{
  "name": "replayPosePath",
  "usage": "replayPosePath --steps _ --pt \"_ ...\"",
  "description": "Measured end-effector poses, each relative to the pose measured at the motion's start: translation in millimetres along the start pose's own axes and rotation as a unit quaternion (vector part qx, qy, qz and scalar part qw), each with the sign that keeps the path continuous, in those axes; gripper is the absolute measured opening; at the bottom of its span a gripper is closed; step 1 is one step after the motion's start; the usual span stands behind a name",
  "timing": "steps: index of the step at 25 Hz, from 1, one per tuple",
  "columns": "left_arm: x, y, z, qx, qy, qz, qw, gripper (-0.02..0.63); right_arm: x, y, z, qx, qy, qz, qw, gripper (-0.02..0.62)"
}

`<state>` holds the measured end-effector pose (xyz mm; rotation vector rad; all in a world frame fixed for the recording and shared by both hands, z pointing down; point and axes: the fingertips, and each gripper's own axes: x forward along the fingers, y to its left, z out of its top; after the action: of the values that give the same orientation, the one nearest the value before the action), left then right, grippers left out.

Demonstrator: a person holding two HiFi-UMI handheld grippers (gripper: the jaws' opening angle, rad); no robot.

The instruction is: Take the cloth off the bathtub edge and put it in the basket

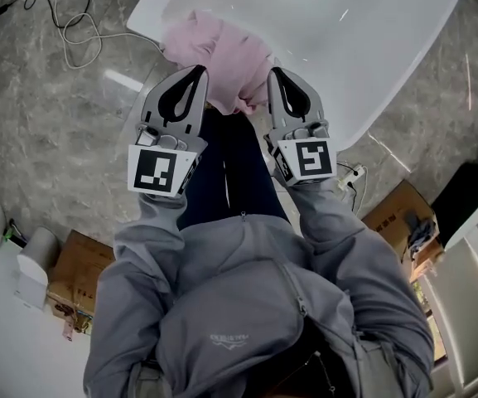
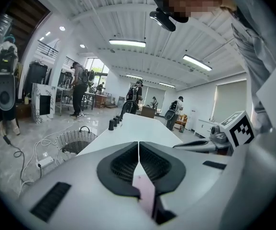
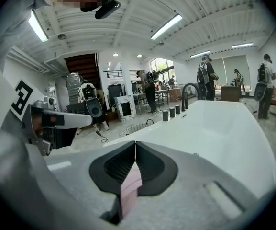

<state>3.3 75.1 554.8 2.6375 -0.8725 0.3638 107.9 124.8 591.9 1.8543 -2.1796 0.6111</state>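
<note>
While bunched at bathtub edge [image 1: 149, 8], pink cloth [image 1: 222, 56] is pinched from two sides — left gripper [image 1: 197, 75] and right gripper [image 1: 277, 76] each clamped on fold; basket [image 2: 75, 142] seen on floor beside tub.

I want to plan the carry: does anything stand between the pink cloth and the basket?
Nothing visible blocks the way. The left gripper and right gripper are shut on the cloth, and the basket stands open on the floor beside the bathtub. Only a power strip lies on the floor near it.
</note>
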Motion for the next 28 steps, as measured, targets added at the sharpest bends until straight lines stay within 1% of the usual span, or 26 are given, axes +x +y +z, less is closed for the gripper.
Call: replayPosePath --steps 6,9,12,14,18,19,20,21,22,23,24,25,27,28 --pt "8.4 6.0 -35.7 -0.008 0.015 -0.006 0.9998 0.009 3.6 -0.7 -40.2 -0.012 0.031 0.004 0.999 0.005" --pt "10.3 12.1 -58.2 -0.005 0.029 0.001 0.9996 0.011 5.1 -2.3 -59.7 -0.002 0.052 0.006 0.999 0.005" --pt "15.5 16.9 -78.4 0.003 0.051 0.001 0.9987 0.011 7.6 -8.7 -75.4 0.022 0.070 -0.004 0.997 0.012" --pt "18.8 17.2 -92.4 0.001 0.070 -0.005 0.9976 0.012 7.8 -12.8 -84.1 0.036 0.079 -0.011 0.996 0.014" --pt "22.7 16.0 -117.4 -0.007 0.108 -0.019 0.9939 0.017 7.2 -16.3 -100.0 0.050 0.100 -0.014 0.994 0.030" --pt "23.5 15.4 -122.3 -0.011 0.116 -0.025 0.9929 0.038 7.5 -16.2 -103.2 0.057 0.104 -0.011 0.993 0.044" --pt "24.1 14.6 -127.2 -0.016 0.123 -0.031 0.9918 0.110 7.7 -15.3 -106.4 0.065 0.109 -0.006 0.992 0.068" --pt "24.5 14.1 -132.1 -0.022 0.131 -0.037 0.9904 0.169 7.9 -13.9 -109.7 0.073 0.113 0.000 0.991 0.092" --pt "25.0 14.0 -136.7 -0.028 0.139 -0.042 0.9891 0.174 8.2 -12.4 -112.9 0.080 0.118 0.007 0.990 0.133" --pt "25.7 14.6 -140.8 -0.031 0.145 -0.045 0.9879 0.188 8.8 -11.1 -115.9 0.086 0.124 0.014 0.988 0.201" --pt "26.5 15.5 -144.5 -0.032 0.151 -0.047 0.9869 0.214 9.3 -10.6 -118.7 0.091 0.129 0.019 0.987 0.251" --pt "27.4 16.1 -148.1 -0.028 0.157 -0.049 0.9859 0.236 9.7 -10.9 -121.5 0.093 0.134 0.021 0.986 0.280" --pt "29.2 15.6 -155.7 -0.011 0.173 -0.055 0.9833 0.294 10.1 -13.1 -128.0 0.093 0.146 0.020 0.985 0.358" --pt "30.2 15.2 -159.8 -0.002 0.182 -0.059 0.9815 0.312 10.5 -14.4 -131.8 0.092 0.153 0.020 0.984 0.403"
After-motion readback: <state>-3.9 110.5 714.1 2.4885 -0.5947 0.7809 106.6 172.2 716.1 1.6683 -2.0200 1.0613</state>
